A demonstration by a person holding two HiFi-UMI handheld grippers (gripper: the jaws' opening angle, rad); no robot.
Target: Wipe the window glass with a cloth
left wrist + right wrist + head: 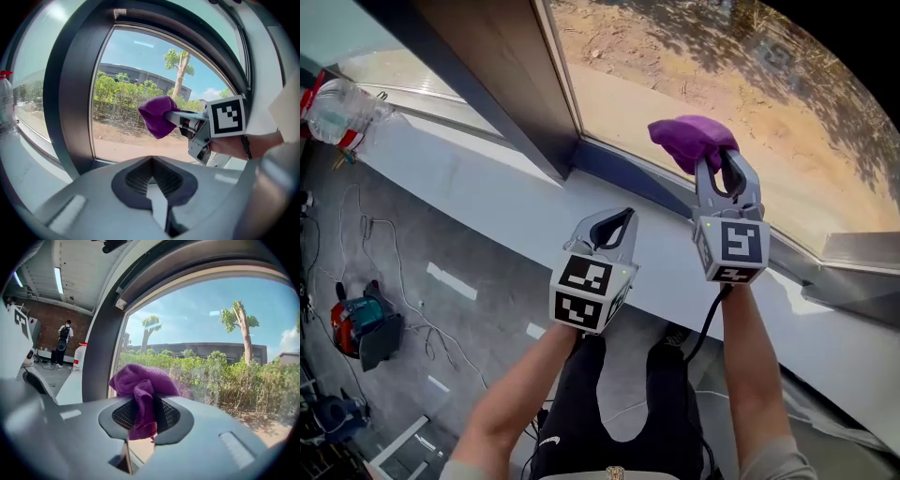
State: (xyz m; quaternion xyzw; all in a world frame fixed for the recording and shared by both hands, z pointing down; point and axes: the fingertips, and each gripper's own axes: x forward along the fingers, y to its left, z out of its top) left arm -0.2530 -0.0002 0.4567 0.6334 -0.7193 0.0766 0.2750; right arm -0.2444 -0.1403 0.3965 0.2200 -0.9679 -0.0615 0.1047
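Jaws on the left gripper (625,217) are together with nothing between them. It hangs over the white window sill (478,183), just right of the dark upright frame post (497,75), pointing at the lower corner of the pane. It's idle, and apart from both the glass and the cloth.

Next to the right, the right gripper (719,161) has its jaws clamped on the purple microfibre cloth (692,136). My own view along the jaws shows one fold pinched between the ribbed pads, a short tail hanging back through them, and the bulk bunched past the tips. The wad therefore leads and the jaws trail it. It's a lump with no real long axis, so wipe direction isn't constrained by the cloth.

The key relation is that the wad sits between my right tips and the clear window glass (722,66), low on the pane and just above the dark bottom frame rail (628,173). The right gripper is clearly nearer the glass than the left. I can't tell whether there's contact; the wad looks at or just off the surface.

Further right and up is open pane, with most of the glass area on that side of the wad.

My read is that the right side does the wiping. It should push the wad flat onto the glass, then sweep right and up, keeping the metal tips behind the fabric and off the pane.
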